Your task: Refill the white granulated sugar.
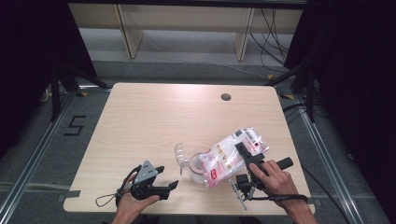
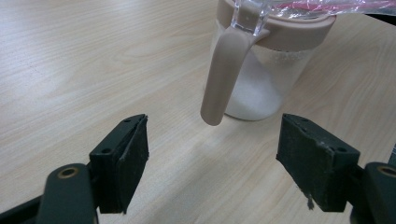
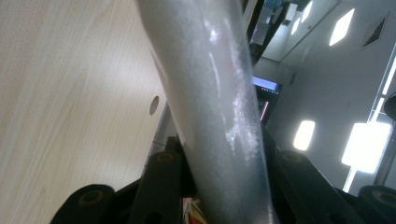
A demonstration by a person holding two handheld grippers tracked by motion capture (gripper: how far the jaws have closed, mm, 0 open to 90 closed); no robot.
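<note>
On the pale wooden worktop (image 1: 154, 121), near the person's edge, stands a clear jar (image 2: 261, 70) with a beige rim and some white grains inside. The right tongs (image 1: 243, 156) are clamped on a plastic bag (image 1: 229, 156) tilted over its mouth. To pour well, I'd keep the bag's opening over the rim and tip slowly. The left tongs (image 2: 224, 163) gape wide, empty, just short of the jar's handle (image 2: 224, 74).

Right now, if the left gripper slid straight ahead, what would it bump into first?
Probably the jar's handle, hanging down the side of the jar straight ahead of the open left gripper. Bare table lies between.
</note>
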